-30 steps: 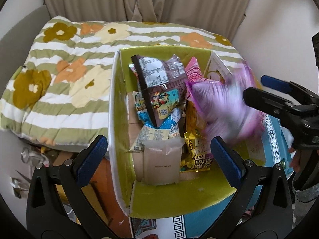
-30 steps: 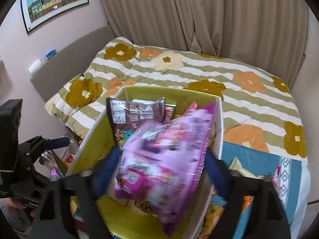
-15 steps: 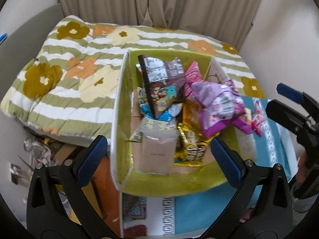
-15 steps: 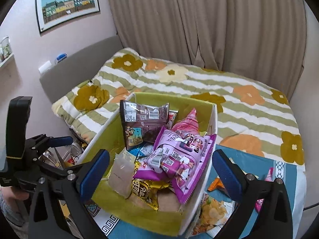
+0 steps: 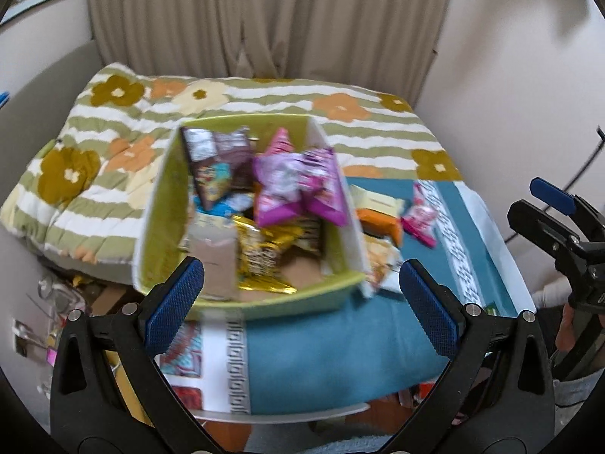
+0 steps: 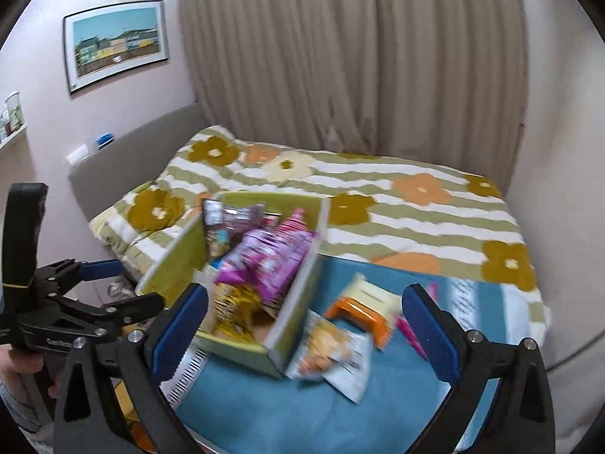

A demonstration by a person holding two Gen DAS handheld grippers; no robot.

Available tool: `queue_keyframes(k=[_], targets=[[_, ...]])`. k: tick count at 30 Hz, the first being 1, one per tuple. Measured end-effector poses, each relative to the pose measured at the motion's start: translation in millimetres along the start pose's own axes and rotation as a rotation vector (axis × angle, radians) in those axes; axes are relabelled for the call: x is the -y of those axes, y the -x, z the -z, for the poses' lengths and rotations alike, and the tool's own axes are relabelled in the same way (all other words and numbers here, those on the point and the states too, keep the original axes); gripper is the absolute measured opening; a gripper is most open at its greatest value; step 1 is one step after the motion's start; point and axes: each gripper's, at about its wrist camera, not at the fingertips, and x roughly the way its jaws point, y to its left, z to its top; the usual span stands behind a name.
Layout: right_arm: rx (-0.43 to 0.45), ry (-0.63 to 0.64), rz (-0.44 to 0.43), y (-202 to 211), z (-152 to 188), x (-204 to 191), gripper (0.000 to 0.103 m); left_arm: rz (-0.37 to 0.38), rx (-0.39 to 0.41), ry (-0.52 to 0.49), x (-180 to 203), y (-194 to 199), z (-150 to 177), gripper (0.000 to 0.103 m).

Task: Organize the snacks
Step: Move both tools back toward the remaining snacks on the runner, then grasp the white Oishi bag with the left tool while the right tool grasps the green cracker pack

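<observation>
A green box (image 5: 159, 227) (image 6: 174, 261) stands on a teal cloth and holds several snack packs. A purple bag (image 5: 298, 189) (image 6: 264, 257) lies on top of them, beside a dark brown pack (image 5: 215, 162) and a gold pack (image 5: 264, 253). Loose on the cloth right of the box lie an orange-and-cream pack (image 6: 363, 302), a chips bag (image 6: 332, 355) and a pink pack (image 5: 419, 219). My left gripper (image 5: 302, 306) is open and empty, back from the box. My right gripper (image 6: 302, 333) is open and empty, above the cloth.
The teal cloth (image 5: 325, 348) (image 6: 264, 408) covers a small table against a bed with a flowered striped quilt (image 5: 94, 159) (image 6: 416, 212). Curtains hang behind. Clutter lies on the floor at the left (image 5: 56, 302).
The right gripper let go of the purple bag, which now lies in the box. Both grippers have pulled back and up from the box, so more of the room shows.
</observation>
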Motion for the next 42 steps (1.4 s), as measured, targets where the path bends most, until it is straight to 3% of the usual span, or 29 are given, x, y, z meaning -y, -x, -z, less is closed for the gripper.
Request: queue_keyframes(k=[13,20,24,32,37,42], targets=[[-0.031,-0.102,0.149,69,68,82,0.102,0.063,-0.067,-0.039,91,-23,49,0.103],[-0.107,-0.167,0.185,65,110,117,0.102,0.045,-0.073,0.056,101,-74,69,0.103],[-0.162,-0.220,0.192,48,140,133,0.102,-0.004,-0.067,0.026,113,-113,77,0.103],[-0.246,-0.296,0.226,13,181,158,0.102,-0.216,-0.039,-0.248,167,-166,66,0.103],[-0.282,-0.333,0.240,-4,189,171,0.102,-0.352,-0.106,-0.360,192,-209,51,0.103],[-0.293,-0.341,0.243,-15,187,177,0.102,-0.392,-0.221,-0.363,193,-248,45,0.103]])
